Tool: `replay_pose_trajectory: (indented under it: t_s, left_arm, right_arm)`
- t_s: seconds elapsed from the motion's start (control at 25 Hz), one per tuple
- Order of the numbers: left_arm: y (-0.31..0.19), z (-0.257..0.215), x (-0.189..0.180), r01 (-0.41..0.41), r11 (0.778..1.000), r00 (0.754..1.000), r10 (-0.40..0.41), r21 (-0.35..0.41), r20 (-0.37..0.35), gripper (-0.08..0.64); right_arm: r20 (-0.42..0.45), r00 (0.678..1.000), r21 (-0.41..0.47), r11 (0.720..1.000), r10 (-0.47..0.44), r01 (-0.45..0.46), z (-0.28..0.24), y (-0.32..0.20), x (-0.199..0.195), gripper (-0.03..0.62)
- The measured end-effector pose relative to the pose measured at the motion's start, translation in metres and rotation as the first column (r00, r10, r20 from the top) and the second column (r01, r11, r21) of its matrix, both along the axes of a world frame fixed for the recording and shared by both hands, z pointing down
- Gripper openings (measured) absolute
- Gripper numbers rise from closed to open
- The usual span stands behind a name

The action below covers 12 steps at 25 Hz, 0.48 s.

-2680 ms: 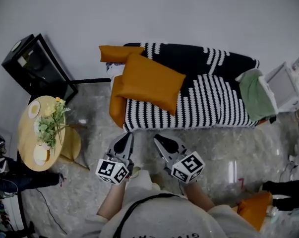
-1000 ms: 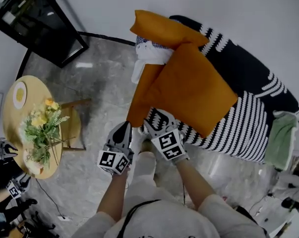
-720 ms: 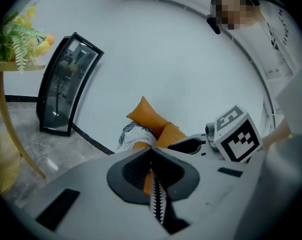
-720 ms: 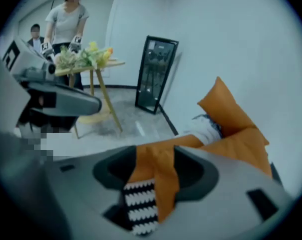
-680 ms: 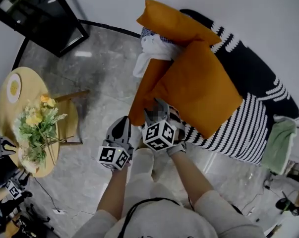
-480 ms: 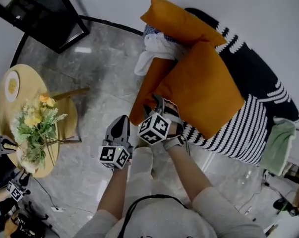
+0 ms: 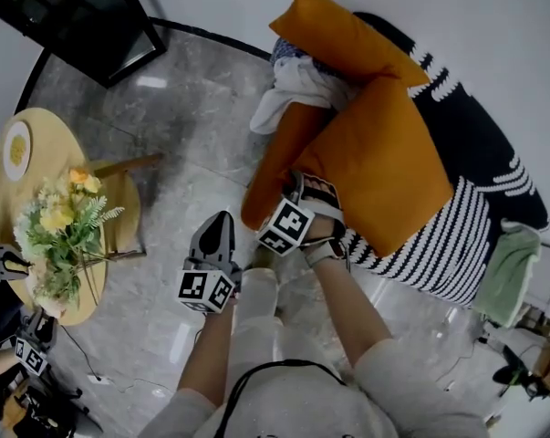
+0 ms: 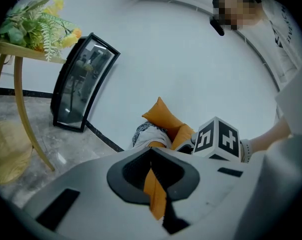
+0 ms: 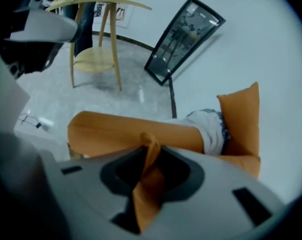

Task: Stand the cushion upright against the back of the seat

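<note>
**Right hand-held gripper (image 9: 148,159) pinches the orange cushion (image 7: 384,167)**

At far left we see a round wooden surface (image 7: 5,203) carrying flowers (image 7: 63,231), with a black-framed mirror (image 7: 69,12) leaning on the wall behind. Our left hand-held gripper (image 7: 220,222) hangs over the marble floor (image 7: 183,126), its jaws pressed together and holding nothing. Our right hand-held gripper has just been closing, and a fold of the cushion's near corner is pinched between its jaws. The cushion lies flat on the striped sofa (image 7: 457,235) seat, its far edge meeting a second orange cushion (image 7: 347,39). A green cloth (image 7: 507,272) drapes the sofa's right end.
</note>
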<state>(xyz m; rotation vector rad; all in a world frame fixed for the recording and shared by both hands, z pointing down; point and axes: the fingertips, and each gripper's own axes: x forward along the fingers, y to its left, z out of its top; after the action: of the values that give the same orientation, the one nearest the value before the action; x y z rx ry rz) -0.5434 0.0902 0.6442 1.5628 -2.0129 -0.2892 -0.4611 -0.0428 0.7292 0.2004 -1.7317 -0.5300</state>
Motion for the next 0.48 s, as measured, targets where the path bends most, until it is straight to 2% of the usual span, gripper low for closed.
replay_pose_trajectory:
  t_s: [0.12, 0.48]
  left_arm:
    - [0.002, -0.001, 0.0, 0.002, 1.0, 1.0, -0.002, 0.004, 0.0, 0.025]
    - [-0.013, -0.014, 0.02, -0.05, 0.998, 0.999, 0.05, 0.03, 0.01, 0.025]
  right_arm:
    - [0.032, 0.999, 0.022, 1.0, -0.007, 0.007, -0.006, -0.003, 0.003, 0.066]
    - [0.16, 0.987, 0.057, 0.998, 0.008, -0.017, -0.059, 0.0, 0.032, 0.055]
